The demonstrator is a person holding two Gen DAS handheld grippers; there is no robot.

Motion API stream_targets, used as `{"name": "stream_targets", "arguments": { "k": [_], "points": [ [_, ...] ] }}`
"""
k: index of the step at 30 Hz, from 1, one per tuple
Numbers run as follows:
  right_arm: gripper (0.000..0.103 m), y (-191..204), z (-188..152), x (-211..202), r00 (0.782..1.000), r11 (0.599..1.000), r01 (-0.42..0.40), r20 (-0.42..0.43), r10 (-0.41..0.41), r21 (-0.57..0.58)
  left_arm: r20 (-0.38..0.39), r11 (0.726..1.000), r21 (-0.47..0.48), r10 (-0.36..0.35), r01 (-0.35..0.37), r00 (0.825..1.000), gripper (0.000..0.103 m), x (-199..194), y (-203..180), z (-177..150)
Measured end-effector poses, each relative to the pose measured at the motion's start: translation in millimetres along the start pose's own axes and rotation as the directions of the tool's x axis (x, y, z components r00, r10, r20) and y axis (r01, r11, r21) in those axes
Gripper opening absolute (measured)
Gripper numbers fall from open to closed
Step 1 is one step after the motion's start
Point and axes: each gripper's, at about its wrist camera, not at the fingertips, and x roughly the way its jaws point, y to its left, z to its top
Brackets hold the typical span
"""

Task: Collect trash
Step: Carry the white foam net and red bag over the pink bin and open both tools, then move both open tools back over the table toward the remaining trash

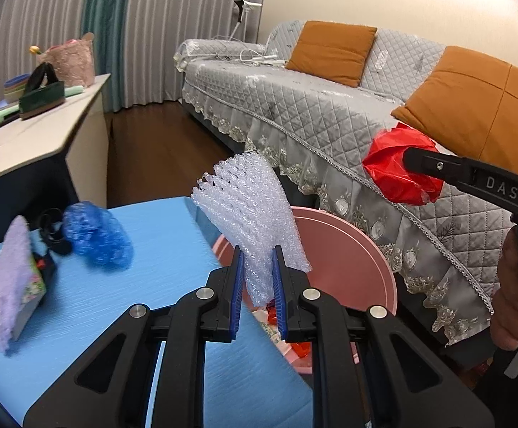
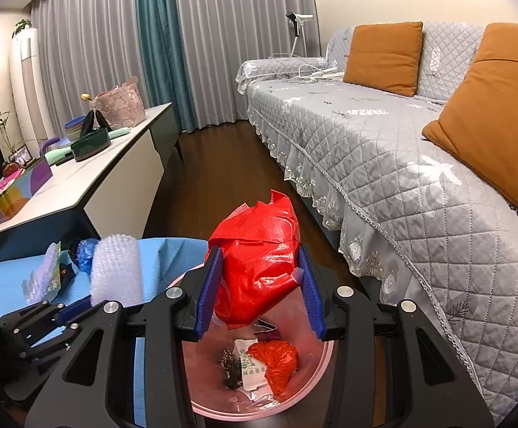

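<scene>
Over the pink bin [image 2: 323, 367], your right claw [image 2: 259, 281] pinches a red bag [image 2: 259, 260], your left claw [image 1: 257, 285] bubble wrap [image 1: 255, 210]; blue wrapper [image 1: 96, 235] still waits on the worktop [image 1: 116, 321].

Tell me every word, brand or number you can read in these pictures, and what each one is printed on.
"DAS": white letters on the black arm of the right gripper, cut off at the picture's edge.
Green printed characters on the white paper packet in the pink bin: too blurred to read.
Nothing else is legible.
</scene>
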Motion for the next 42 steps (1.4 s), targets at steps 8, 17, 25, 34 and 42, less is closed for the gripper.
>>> {"name": "stream_targets", "arguments": {
  "k": [8,17,25,34,42],
  "points": [
    [0.043,1.1,-0.3,11.0,1.000,1.000,0.004,-0.011,-0.004,-0.010,-0.023,1.000,-0.003,-0.015,0.015,1.000,0.015,21.1,-2.8,2.5],
    [0.045,2.2,-0.8,17.1,0.999,0.999,0.029,-0.018,-0.029,-0.015,-0.041,0.999,0.009,-0.041,0.041,0.998,0.018,31.7,-6.7,7.6],
    [0.061,-3.2,1.4,15.6,0.999,0.998,0.052,-0.009,-0.051,0.023,-0.045,1.000,-0.013,-0.020,0.019,0.999,0.038,18.9,4.9,6.0],
    [0.061,14.9,2.8,3.7,1.000,0.999,0.016,0.010,-0.017,0.038,0.000,0.999,-0.026,0.018,-0.018,1.000,0.038,-37.0,29.1,-3.3],
    [0.060,58.0,-0.5,-12.7,0.998,0.999,-0.044,0.039,0.044,-0.001,0.048,0.995,-0.069,0.069,-0.066,0.996,0.038,-91.3,62.8,-23.9]
  ]
}}
